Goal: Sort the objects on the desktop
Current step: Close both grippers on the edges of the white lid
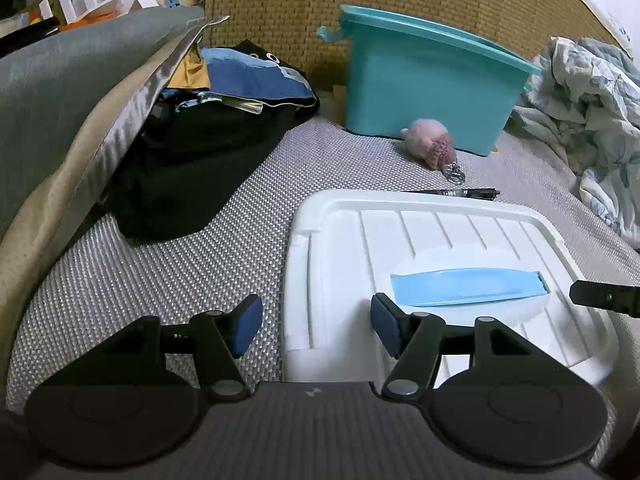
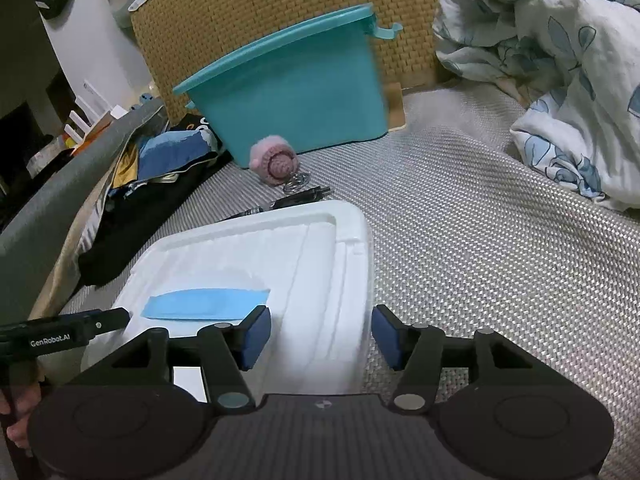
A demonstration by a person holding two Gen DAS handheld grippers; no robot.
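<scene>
A white lid with a light blue handle covers a white box on the grey woven mat. My left gripper is open, straddling the box's near left corner. My right gripper is open over the box's near right edge. Beyond the box lie a black pen and a pink knitted keychain toy. A teal bin stands behind the toy, its inside hidden from both views.
Black and blue clothing and a grey pillow lie to the left. A floral quilt is bunched at the right. A woven tan headboard backs the scene. Open mat stretches right of the box.
</scene>
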